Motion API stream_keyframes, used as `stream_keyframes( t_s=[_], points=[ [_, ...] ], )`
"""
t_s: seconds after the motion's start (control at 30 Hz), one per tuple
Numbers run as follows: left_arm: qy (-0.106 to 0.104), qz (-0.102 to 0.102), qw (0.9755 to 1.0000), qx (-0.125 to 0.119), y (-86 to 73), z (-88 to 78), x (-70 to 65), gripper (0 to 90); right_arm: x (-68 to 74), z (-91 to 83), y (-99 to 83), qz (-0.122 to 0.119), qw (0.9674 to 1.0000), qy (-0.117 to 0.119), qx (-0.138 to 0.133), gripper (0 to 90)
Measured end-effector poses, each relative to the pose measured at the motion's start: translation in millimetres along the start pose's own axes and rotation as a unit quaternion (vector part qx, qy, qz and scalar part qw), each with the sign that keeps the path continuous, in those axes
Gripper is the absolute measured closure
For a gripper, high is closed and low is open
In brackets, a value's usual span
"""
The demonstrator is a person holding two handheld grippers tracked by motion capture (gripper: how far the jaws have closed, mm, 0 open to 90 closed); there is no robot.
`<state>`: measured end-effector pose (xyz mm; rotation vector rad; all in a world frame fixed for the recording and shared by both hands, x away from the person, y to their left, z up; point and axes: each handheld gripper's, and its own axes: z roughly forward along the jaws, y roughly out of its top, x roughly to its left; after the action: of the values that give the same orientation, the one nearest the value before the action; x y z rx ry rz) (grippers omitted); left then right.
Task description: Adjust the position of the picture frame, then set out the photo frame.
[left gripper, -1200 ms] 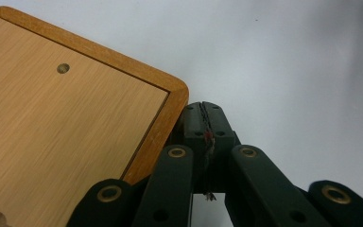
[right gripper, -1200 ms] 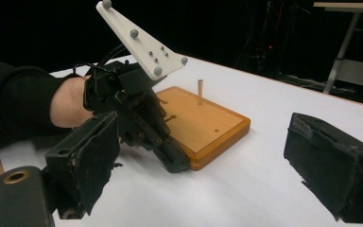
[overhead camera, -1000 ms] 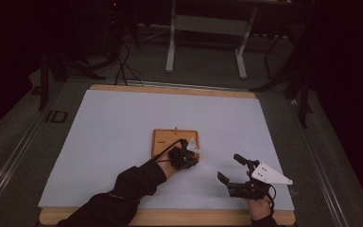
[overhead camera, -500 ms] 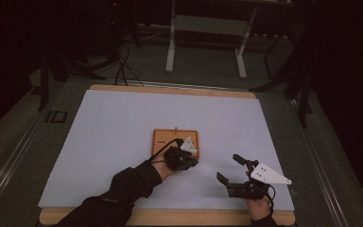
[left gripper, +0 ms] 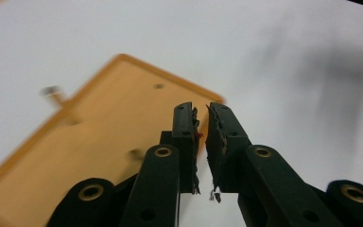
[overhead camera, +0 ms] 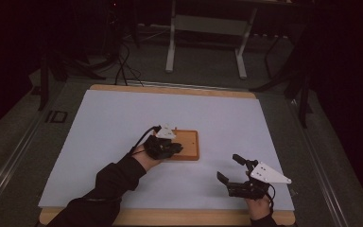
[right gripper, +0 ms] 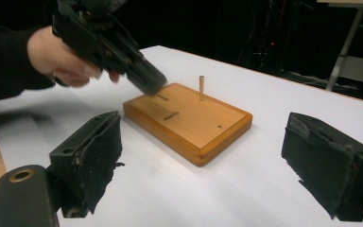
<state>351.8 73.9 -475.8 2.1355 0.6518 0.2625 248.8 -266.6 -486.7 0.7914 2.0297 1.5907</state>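
Heads up: your left gripper (overhead camera: 176,148), jaws just eased apart and empty, hangs over the wooden block (right gripper: 189,121); swing low and you'll clip its upright peg (right gripper: 201,88). Right gripper (overhead camera: 229,169) gapes wide, idle.

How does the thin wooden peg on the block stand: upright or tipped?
Upright. In the right gripper view the peg rises straight from the block, near its far edge, with nothing touching it.

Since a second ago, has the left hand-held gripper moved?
Yes. The left hand-held gripper has slid left across the wooden board, toward its left edge.
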Motion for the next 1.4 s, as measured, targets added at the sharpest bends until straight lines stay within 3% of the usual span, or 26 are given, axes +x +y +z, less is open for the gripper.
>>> stream_keyframes(
  t_s=[0.03,0.2,0.43,0.63,0.9,1.1,1.4],
  points=[
    [0.007,-0.012,0.9999,-0.003,-4.2,-4.8,8.0,79.7,-1.8,-0.2,-0.3,0.005,1.0000,0.002,-0.004,13.1],
    [0.016,-0.040,0.9991,-0.003,-10.8,-6.1,21.4,77.2,-1.7,-0.3,-0.1,0.006,1.0000,-0.001,-0.006,13.0],
    [0.007,-0.052,0.9986,-0.010,-11.4,2.9,37.8,72.9,-1.5,1.2,-0.2,0.007,1.0000,0.000,0.001,13.0],
    [0.021,-0.059,0.9980,-0.009,-7.6,16.6,50.6,72.9,-0.9,2.3,-0.6,0.010,0.9999,0.003,0.005,12.8],
    [0.033,-0.044,0.9984,-0.014,-4.1,33.4,60.6,66.7,-0.4,4.4,-2.1,0.012,0.9999,0.003,0.010,12.7],
    [0.020,-0.032,0.9990,-0.025,0.2,39.9,67.9,66.7,-0.2,6.7,-4.4,0.013,0.9997,0.007,0.017,12.6],
    [0.025,-0.012,0.9996,-0.008,3.5,54.8,66.5,68.8,0.5,6.7,-4.5,0.013,0.9997,0.009,0.019,12.6]
  ],
)
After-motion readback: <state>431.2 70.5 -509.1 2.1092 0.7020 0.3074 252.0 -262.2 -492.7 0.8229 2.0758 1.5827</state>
